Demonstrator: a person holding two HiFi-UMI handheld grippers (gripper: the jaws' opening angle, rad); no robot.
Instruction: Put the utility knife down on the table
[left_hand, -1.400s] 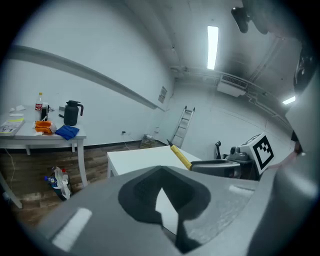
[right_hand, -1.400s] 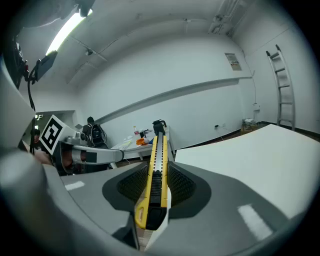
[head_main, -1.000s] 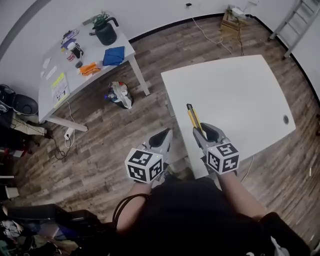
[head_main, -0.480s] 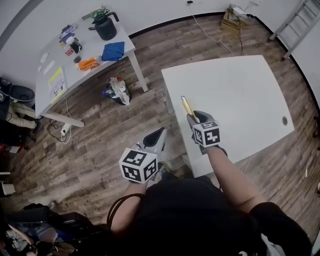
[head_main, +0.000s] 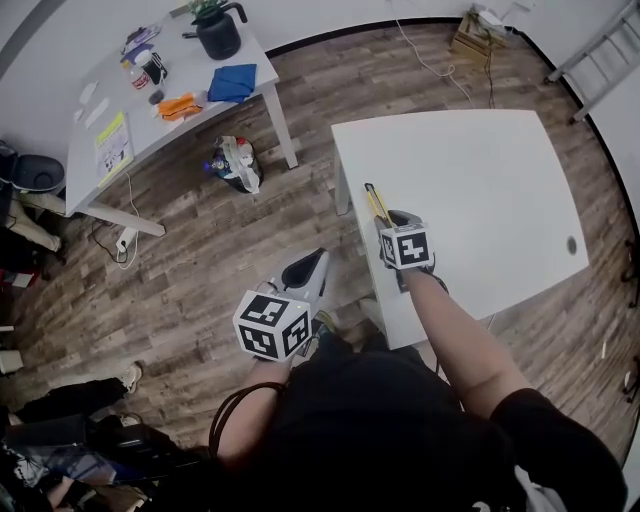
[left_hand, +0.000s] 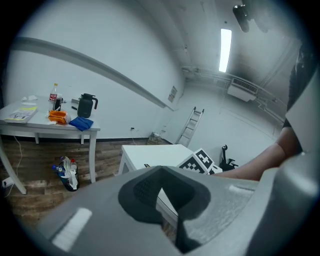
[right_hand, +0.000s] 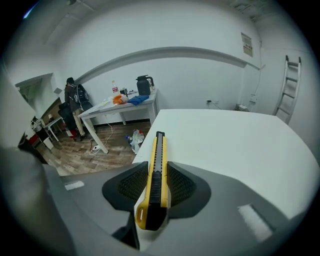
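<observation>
1. One utility knife (right_hand: 156, 170), yellow and black, is clamped between the jaws of the right gripper (right_hand: 156, 192), which holds it at its near, butt end. The long body points far, over the near left edge of the white table (right_hand: 230, 140).
2. Handling (judged): a light, stiff knife with a smooth plastic casing, likely to slip or pivot if the grip loosens early. The wide mid-body is the safest hold; the blade tip at the far end is best avoided.
3. The left gripper (head_main: 310, 265) hangs off the table over the wooden floor (head_main: 200, 250), jaws pressed together with nothing between them.
4. Surface: the tabletop is flat, bare and hard. Whether the knife touches it cannot be told.
5. Room: a second table (head_main: 150, 125), far left, carries a kettle (head_main: 218, 35) and a blue cloth (head_main: 232, 82). A ladder (head_main: 600, 50) stands far right.
</observation>
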